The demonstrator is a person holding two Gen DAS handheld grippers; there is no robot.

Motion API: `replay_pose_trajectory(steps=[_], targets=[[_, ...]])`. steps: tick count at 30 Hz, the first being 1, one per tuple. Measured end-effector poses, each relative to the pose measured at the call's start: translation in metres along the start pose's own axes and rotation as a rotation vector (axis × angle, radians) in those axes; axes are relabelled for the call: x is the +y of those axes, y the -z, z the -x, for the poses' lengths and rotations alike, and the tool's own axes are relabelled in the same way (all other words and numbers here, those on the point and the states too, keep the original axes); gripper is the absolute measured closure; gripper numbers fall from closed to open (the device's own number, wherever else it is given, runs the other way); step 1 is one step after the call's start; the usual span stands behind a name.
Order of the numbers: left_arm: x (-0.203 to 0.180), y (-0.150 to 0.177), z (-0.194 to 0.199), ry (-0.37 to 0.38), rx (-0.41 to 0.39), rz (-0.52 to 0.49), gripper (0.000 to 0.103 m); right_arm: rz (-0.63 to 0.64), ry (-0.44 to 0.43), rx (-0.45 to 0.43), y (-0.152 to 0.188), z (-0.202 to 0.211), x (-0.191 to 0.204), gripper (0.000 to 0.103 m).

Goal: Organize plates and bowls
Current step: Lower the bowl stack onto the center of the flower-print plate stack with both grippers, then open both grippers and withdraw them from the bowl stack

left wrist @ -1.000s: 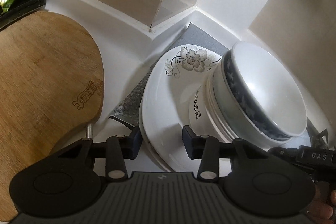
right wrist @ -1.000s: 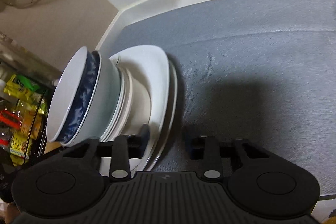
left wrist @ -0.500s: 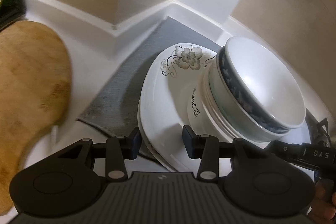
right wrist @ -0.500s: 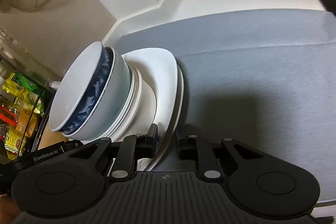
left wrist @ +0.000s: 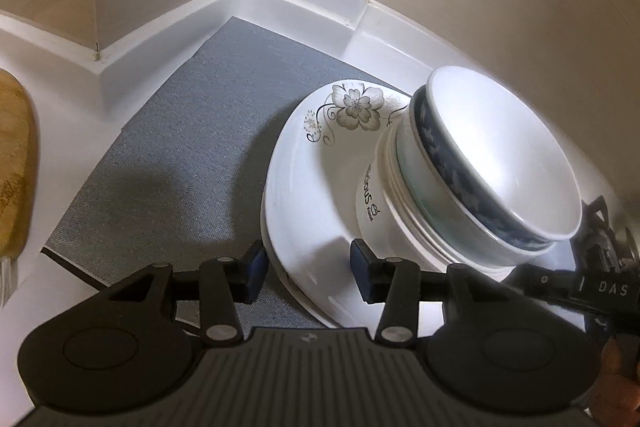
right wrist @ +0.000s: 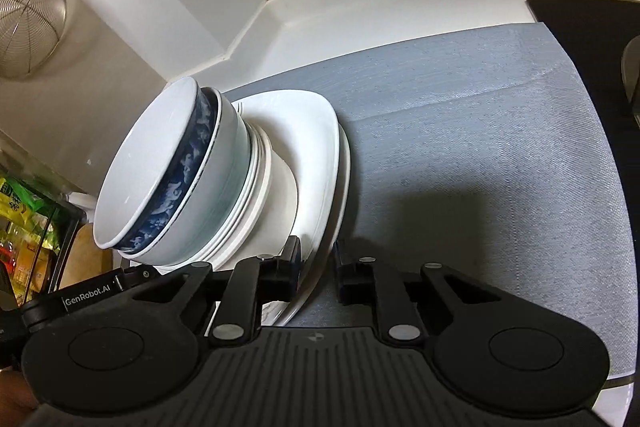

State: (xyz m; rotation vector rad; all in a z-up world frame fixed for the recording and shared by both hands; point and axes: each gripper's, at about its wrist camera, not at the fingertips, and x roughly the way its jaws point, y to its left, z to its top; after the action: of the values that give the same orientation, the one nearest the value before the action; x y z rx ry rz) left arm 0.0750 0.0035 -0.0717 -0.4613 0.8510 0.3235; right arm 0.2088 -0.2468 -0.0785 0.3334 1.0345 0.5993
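Right wrist: claw (right wrist: 316,269) astride plates' (right wrist: 320,163) rim.

2 plates (right wrist: 320,163), approx 4 nested bowls (right wrist: 168,171), 1 grey mat (right wrist: 480,131), 1 wooden board (left wrist: 14,163).

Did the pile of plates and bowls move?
Yes. The stack of plates and bowls, gripped at its plate rims by both grippers, has been carried rightward along the grey mat, away from the wooden board.
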Motion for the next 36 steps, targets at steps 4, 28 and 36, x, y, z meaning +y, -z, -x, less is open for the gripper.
replay_pose_trajectory(steps=[4, 28, 36], targets=[[-0.003, 0.003, 0.01, -0.056, 0.0, -0.045, 0.04, 0.022, 0.022, 0.01, -0.004, -0.007, 0.007, 0.079], [-0.072, 0.1, 0.12, -0.132, -0.114, -0.254, 0.002, 0.264, 0.1, -0.127, 0.058, 0.065, 0.038, 0.013], [-0.073, 0.082, 0.117, -0.075, -0.123, -0.319, 0.0, 0.298, 0.18, -0.165, 0.073, 0.083, 0.042, 0.002]])
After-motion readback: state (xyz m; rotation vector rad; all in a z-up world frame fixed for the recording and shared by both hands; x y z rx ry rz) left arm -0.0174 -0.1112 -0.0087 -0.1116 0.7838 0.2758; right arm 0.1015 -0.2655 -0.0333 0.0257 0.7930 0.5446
